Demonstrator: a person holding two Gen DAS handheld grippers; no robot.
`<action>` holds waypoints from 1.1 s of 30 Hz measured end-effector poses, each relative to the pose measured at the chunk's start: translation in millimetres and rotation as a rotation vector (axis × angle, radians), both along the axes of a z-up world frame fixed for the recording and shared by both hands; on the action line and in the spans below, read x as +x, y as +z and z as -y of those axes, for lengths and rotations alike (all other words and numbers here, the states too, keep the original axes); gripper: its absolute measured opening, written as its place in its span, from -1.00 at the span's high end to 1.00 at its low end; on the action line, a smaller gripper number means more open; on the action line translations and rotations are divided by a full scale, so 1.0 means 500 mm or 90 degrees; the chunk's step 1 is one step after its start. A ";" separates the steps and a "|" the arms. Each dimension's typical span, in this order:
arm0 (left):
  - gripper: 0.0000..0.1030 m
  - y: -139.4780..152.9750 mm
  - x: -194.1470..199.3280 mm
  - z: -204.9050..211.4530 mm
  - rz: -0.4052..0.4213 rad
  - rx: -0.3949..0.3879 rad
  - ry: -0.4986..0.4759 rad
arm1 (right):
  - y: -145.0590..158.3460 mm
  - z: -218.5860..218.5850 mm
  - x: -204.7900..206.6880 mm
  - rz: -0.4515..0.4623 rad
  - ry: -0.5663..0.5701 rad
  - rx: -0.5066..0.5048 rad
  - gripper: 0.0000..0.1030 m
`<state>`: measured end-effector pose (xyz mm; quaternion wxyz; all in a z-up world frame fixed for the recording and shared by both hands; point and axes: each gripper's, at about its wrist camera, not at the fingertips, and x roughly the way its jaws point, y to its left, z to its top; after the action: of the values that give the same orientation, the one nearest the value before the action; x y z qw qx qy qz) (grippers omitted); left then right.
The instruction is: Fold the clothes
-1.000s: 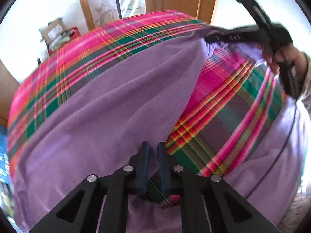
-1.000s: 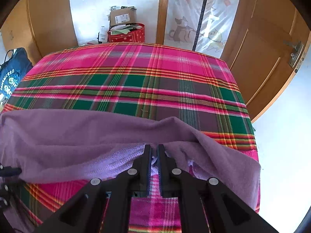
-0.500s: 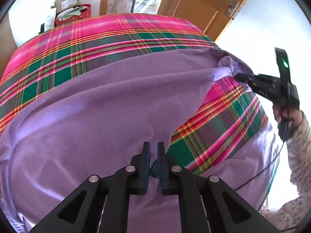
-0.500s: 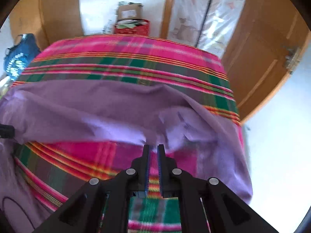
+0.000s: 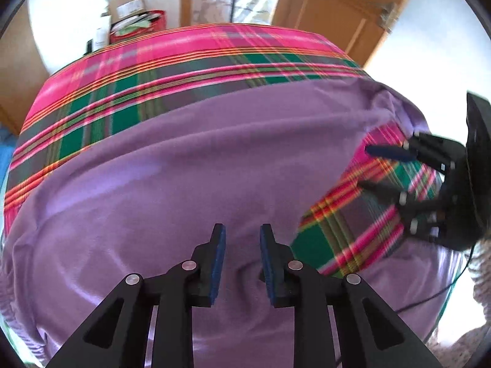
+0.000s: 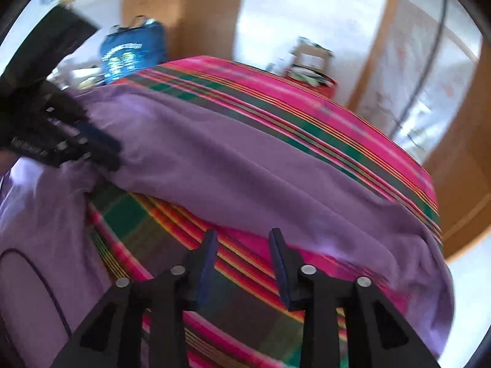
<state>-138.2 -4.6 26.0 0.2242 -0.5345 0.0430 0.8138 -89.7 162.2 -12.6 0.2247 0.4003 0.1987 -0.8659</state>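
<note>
A purple cloth point(image 5: 190, 165) lies spread across a table covered with a pink and green plaid cloth point(image 5: 184, 61). My left gripper point(image 5: 242, 239) is open just above the purple cloth, with nothing between its fingers. In the left wrist view my right gripper point(image 5: 366, 168) hangs open at the right, over a bare patch of plaid. In the right wrist view my right gripper point(image 6: 242, 245) stands open over the plaid cloth point(image 6: 159, 245), with the folded edge of the purple cloth point(image 6: 245, 171) just beyond it. My left gripper point(image 6: 107, 153) shows at the left of that view, over the purple cloth.
A red bin with cardboard boxes point(image 5: 135, 24) stands behind the table. A wooden door point(image 5: 337, 9) is at the back right. A blue bag point(image 6: 135, 52) sits beyond the table's left side. A thin cable point(image 6: 40, 273) crosses the purple cloth near me.
Both grippers were shut on the purple cloth and carried its edge away from me across the table. Both have let go and now stand open, with the cloth lying folded over.
</note>
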 end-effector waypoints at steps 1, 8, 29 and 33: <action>0.54 -0.003 -0.005 0.004 0.004 0.002 0.007 | -0.005 0.014 -0.002 0.003 0.015 0.005 0.21; 0.54 -0.024 -0.026 0.025 0.027 0.020 0.041 | -0.019 0.064 -0.009 0.013 0.044 0.032 0.21; 0.48 0.002 0.017 0.005 -0.033 0.007 -0.002 | 0.006 0.047 -0.039 0.237 0.017 -0.057 0.89; 0.46 0.011 0.038 -0.020 -0.062 -0.011 -0.037 | 0.011 0.040 -0.028 0.240 0.012 -0.072 0.89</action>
<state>-119.3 5.5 31.6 0.2408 -0.4944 0.0766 0.8317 -103.5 142.0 -6.9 0.2883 0.5403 0.1076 -0.7832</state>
